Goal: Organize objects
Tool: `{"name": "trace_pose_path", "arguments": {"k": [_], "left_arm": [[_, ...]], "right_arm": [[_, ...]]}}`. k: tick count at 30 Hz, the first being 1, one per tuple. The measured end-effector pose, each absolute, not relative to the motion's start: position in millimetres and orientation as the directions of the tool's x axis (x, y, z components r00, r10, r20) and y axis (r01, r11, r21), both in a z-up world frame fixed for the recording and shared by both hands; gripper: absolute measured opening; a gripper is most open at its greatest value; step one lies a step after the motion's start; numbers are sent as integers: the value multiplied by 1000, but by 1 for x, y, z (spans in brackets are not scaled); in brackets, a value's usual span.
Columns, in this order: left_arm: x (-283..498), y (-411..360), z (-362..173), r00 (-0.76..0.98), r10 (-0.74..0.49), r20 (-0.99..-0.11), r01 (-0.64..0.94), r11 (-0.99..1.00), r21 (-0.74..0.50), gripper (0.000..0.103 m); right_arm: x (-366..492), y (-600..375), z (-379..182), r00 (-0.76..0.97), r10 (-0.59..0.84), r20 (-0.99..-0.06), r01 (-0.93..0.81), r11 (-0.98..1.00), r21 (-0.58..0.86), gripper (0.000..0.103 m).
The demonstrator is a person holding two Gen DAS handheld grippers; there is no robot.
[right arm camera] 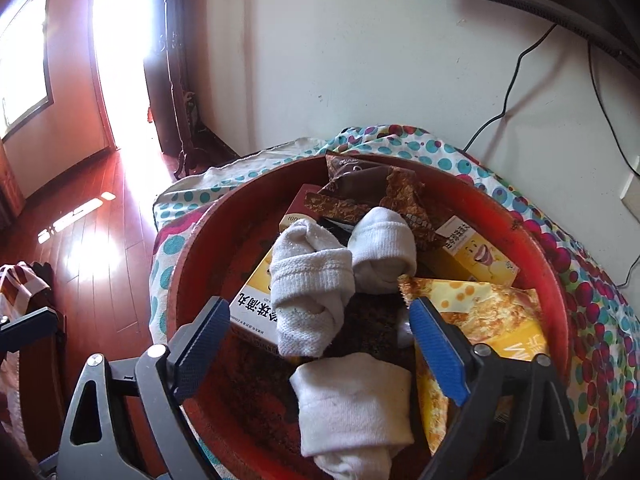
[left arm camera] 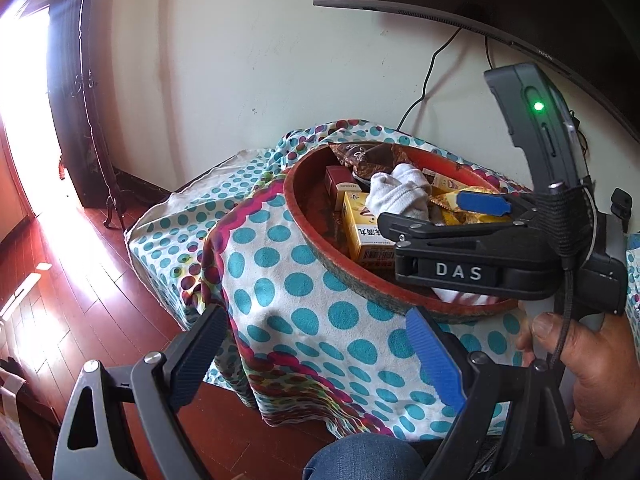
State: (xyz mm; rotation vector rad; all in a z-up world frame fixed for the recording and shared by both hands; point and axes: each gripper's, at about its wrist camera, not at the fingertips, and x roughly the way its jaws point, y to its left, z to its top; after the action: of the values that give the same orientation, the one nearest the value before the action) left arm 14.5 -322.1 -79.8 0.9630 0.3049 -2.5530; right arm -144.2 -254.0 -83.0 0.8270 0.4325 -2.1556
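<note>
Red basket (right arm camera: 188, 264) holds rolled socks (right arm camera: 310, 280), boxes, snack packets; both tongs spread, empty.

Black tongs (right arm camera: 316, 344), blue ribbed pads (right arm camera: 438, 354)

White socks (right arm camera: 312, 280) and yellow boxes (right arm camera: 476, 256) fill a red basket (right arm camera: 192, 264) on teal-dotted white cloth (left arm camera: 304, 300).

Blown-out daylight from doorway (right arm camera: 120, 52), floor glare, fisheye-bent edges
</note>
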Motion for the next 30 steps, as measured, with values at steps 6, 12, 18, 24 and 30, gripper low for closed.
{"name": "trace_pose_path", "arguments": {"k": [6,12,18,24,30], "left_arm": [[19,-308,-68,-715,-291,-636,420,-906,-57,93],[25,-289,-65,-723,-297,-624,410,-911,-42,94],[44,-263,-50,-750,-302,-588,403,-914,-45,94],[62,-230,-36,-766,-311,-563,390,-921,-22,94],[69,-215,-30,-754,-312,-578,401,-915,-29,94]], "right_arm": [[-130,-218,-53,-593,-491,-638,650,-760,-20,103],[-108,-188,-52,-661,-389,-641,531,-846,-34,103],[-73,-155,-39,-724,-317,-613,439,-897,-54,103],[-44,-132,-13,-778,-306,-549,396,-917,-50,103],[-26,-115,-2,-798,-306,-520,385,-922,-48,103]]}}
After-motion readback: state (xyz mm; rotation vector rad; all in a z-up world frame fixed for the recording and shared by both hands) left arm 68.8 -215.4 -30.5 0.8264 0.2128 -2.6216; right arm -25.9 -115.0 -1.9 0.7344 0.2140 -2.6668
